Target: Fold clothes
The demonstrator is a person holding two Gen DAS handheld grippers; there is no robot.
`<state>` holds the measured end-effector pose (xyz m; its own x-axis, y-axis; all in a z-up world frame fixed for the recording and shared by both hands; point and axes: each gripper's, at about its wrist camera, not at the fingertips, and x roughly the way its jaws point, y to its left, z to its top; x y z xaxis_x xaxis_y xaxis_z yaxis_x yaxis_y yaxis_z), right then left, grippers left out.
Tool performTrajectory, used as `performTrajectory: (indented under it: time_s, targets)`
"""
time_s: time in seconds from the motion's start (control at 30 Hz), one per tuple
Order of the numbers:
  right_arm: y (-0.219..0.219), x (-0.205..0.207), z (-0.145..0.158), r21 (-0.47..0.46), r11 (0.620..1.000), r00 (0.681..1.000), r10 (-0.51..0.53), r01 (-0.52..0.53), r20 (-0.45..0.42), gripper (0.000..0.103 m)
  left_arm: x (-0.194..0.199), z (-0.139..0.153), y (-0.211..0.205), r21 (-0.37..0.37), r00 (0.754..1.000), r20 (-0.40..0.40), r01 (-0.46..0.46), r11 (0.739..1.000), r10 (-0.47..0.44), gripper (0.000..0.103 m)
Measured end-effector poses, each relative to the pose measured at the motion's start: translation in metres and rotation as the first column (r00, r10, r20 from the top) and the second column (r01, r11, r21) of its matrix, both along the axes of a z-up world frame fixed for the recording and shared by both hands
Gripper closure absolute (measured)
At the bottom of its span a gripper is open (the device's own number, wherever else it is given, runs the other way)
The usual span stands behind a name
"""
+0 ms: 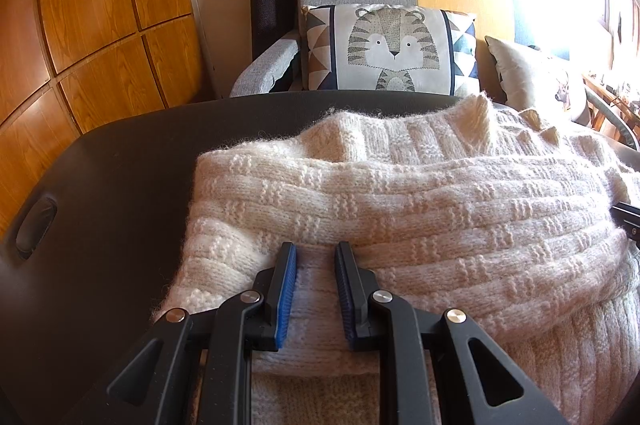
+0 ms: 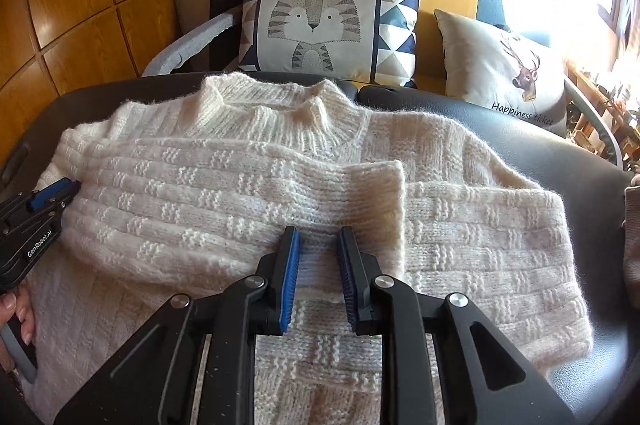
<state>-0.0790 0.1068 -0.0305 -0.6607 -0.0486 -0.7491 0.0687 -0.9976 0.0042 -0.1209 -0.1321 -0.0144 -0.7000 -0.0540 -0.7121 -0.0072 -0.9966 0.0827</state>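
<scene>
Grippers, left (image 1: 316, 253) & right (image 2: 319, 239), both low over sweater (image 2: 224, 185), jaws apart.

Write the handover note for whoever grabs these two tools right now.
Left tool: open, holding nothing, low over the sweater's left edge.
Right tool: open, holding nothing, over the middle of the sweater.
The sweater lies flat on the dark table, collar toward the sofa.
Done: left sleeve folded across the chest, cuff near the centre.
Left: the right side and sleeve look still spread out, and the bottom is not yet folded up.
</scene>
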Motion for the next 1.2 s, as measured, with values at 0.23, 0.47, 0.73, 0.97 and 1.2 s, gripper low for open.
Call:
performTrajectory:
  time_s: [0.23, 0.47, 0.73, 0.97, 1.2]
  targets:
    - [-0.002, 0.000, -0.001, 0.004, 1.000, 1.000, -0.023, 0.023, -0.010, 0.081, 0.002, 0.006, -0.001, -0.007, 1.000, 0.025, 0.013, 1.000, -0.013, 0.083]
    - [-0.002, 0.001, -0.001, 0.001, 1.000, 1.000, -0.026, 0.026, -0.016, 0.081, 0.036, 0.018, -0.021, 0.071, 1.000, 0.019, -0.007, 0.997, 0.006, 0.083]
    - [-0.002, 0.002, -0.002, 0.005, 0.999, 0.999, -0.040, 0.040, -0.025, 0.081, 0.077, 0.016, -0.021, 0.061, 0.998, 0.061, -0.022, 0.998, 0.018, 0.083]
    - [0.003, 0.000, -0.001, -0.033, 0.999, 0.999, -0.033, 0.033, -0.014, 0.081, 0.084, 0.003, -0.028, 0.092, 0.997, 0.080, -0.029, 0.995, 0.021, 0.082]
    - [0.008, 0.039, 0.024, -0.017, 1.000, 1.000, -0.024, 0.024, -0.007, 0.079, 0.083, 0.002, -0.032, 0.115, 0.997, 0.075, -0.027, 0.993, 0.018, 0.082]
